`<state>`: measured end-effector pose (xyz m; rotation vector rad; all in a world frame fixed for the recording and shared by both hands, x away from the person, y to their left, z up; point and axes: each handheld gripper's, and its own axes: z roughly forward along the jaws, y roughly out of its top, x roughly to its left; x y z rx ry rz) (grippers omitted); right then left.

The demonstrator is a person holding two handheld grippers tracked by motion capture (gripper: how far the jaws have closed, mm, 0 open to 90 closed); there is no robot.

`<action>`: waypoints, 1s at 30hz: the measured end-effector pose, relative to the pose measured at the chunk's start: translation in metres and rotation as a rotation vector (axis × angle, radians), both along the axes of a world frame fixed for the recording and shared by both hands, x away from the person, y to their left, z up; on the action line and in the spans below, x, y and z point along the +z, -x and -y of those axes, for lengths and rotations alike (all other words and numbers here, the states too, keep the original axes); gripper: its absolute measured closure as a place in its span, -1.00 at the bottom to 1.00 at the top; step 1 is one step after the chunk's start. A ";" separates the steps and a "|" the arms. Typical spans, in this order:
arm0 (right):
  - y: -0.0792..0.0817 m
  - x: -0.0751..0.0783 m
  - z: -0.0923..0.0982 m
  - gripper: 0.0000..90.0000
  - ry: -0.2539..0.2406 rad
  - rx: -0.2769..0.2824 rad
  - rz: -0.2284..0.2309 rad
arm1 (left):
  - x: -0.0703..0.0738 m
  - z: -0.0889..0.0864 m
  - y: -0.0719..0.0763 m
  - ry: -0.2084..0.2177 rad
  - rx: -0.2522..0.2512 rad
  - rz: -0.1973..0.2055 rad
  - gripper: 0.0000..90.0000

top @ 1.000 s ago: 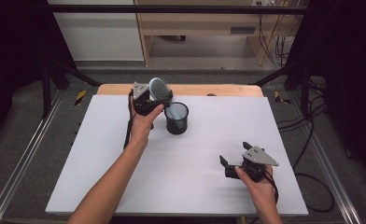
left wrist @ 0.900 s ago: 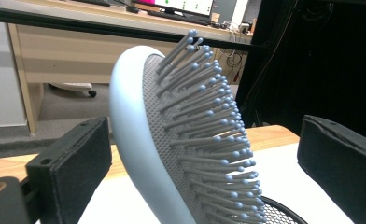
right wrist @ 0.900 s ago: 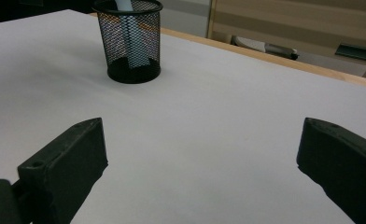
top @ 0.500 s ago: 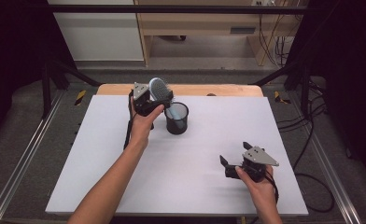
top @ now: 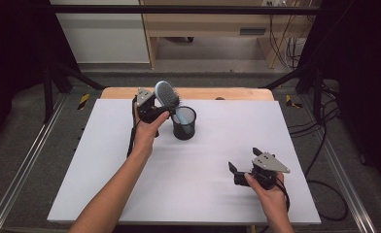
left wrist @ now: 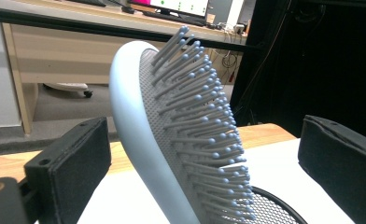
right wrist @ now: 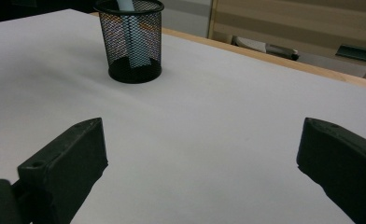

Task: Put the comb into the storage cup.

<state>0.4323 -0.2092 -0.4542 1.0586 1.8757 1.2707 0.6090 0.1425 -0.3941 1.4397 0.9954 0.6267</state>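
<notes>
Pale blue-grey plastic, that is the hairbrush [top: 165, 93] — a rounded oval head with a dark cushion on one face and rows of light bristles, each tipped with a small ball. In my left gripper view the hairbrush [left wrist: 181, 135] stands up between my two black fingers [left wrist: 71, 161], leaning a little, bristles facing the right-hand finger. Neither pad touches it; there is clear space on both sides, so my left fingers are spread open around the head and grip nothing.

From the high view my left gripper [top: 149, 108] sits at the far left part of the white worktop [top: 106, 170], close to the wooden strip along the far edge, just beside the cup. The brush head rises above the cup's rim and tilts toward my left hand [top: 147, 131].

Next to the right stands the black wire-mesh cup [top: 184, 124], upright on the worktop. The brush handle goes down into it — through the mesh in my right gripper view I can see the pale handle inside the cup [right wrist: 130, 39], reaching toward its dark solid base. I see nothing else through the mesh.

Farther right and nearer to me, well apart from the cup, my right gripper [top: 244, 165] rests low over the worktop in my right hand [top: 271, 194]. Its fingers [right wrist: 69, 163] are wide open with bare white surface between them.
</notes>
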 end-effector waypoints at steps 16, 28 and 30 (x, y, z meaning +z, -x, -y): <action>0.000 0.000 -0.002 -0.96 0.006 0.006 0.001 | -0.004 -0.005 0.011 -0.006 0.002 -0.002 -0.94; 0.000 0.000 -0.002 -0.94 0.002 0.010 -0.008 | 0.000 -0.009 0.018 -0.007 -0.006 0.004 -0.94; 0.000 0.000 -0.002 -0.94 0.002 0.011 -0.009 | -0.001 -0.009 0.019 -0.011 -0.010 0.005 -0.94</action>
